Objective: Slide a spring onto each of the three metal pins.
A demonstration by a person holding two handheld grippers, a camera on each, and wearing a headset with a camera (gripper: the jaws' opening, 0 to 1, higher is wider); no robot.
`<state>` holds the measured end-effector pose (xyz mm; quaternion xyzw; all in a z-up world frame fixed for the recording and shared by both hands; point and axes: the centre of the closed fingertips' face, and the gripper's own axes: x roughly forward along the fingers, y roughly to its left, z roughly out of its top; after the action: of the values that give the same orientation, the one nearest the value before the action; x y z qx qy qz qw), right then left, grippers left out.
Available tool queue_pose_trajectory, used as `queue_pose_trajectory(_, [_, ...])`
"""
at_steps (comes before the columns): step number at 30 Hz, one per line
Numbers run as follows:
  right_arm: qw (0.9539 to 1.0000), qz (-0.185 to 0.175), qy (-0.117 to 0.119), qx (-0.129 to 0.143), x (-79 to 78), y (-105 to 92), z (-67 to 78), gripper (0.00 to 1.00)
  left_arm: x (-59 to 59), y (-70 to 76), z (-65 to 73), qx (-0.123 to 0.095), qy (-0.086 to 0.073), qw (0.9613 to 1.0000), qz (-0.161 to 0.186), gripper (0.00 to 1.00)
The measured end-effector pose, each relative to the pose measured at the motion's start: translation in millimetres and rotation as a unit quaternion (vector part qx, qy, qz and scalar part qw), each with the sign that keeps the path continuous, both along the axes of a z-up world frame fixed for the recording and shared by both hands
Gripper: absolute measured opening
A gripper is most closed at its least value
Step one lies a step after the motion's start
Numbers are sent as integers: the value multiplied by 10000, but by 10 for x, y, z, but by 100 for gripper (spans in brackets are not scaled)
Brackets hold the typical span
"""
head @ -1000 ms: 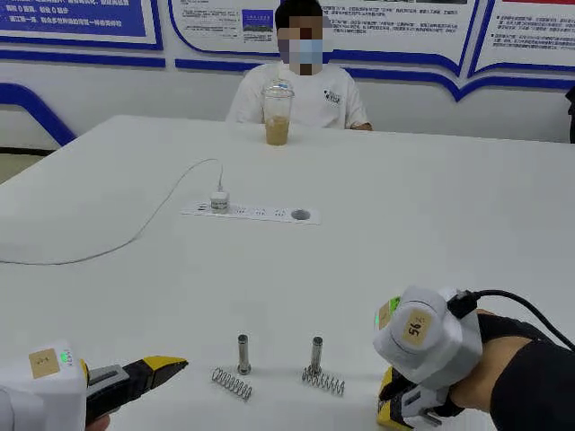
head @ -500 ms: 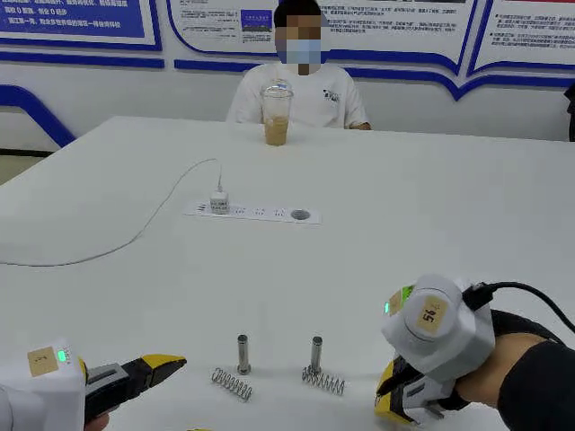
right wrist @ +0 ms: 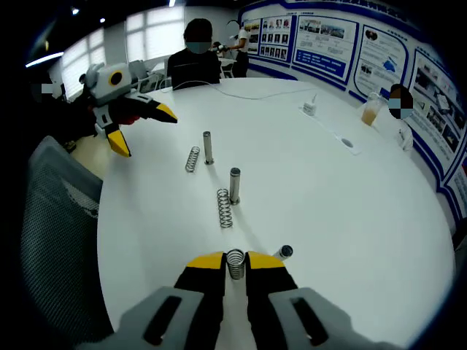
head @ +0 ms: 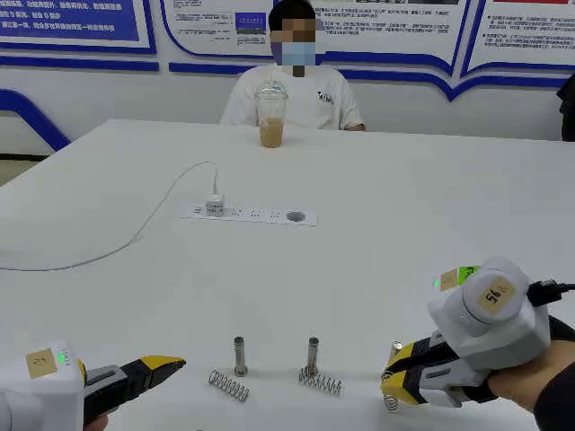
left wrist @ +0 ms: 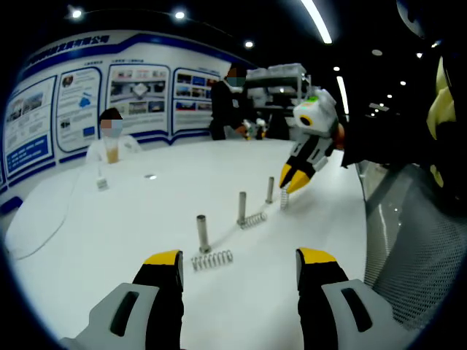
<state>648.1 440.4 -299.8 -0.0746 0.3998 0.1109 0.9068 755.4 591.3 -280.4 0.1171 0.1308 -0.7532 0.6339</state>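
Finds three polished cylindrical steel pins upright in a row on a smooth matte white tabletop (head: 377,224): left pin (head: 240,356), middle pin (head: 312,356), right pin (left wrist: 270,189). Notes two coiled wire springs lying flat: left spring (head: 228,385) just in front of the left pin, middle spring (head: 320,383) at the foot of the middle pin. Records a third spring (right wrist: 234,264) pinched between the yellow-tipped jaws of the right gripper (right wrist: 234,259), just beside the right pin.

From the right gripper view, reads that coil end-on as an open ring beside the right pin's round top. From the left gripper view, reads it side-on, hanging past the jaw tips, with all three pins in profile.

Finds the left gripper (left wrist: 241,259) low at the near left, level, aimed at the pins, yellow-tipped jaws spread wide on nothing. Finds the right gripper held by a hand (head: 521,384) in a dark sleeve, jaws angled left and down, tips close above the tabletop.

Farther back, notes a flat white power strip (head: 249,215) with a thin white cable (head: 153,220), and a clear plastic cup (head: 270,114) of brown drink.
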Motion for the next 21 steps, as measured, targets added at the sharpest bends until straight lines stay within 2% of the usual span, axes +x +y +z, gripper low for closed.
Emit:
queue_pose_trajectory(8, [9988, -216, -406, 163, 17, -6, 207, 12, 1, -5, 13, 2, -10, 10000, -9, 64])
queue_pose_trajectory(15, [9969, -354, -679, 184, 45, -66, 434, 12, -9, -12, 16, 0, -13, 10000, -31, 64])
queue_pose_trajectory(21, [9953, -446, -854, 82, 83, -169, 599, 12, -15, -16, 20, -8, -10, 10000, -36, 64])
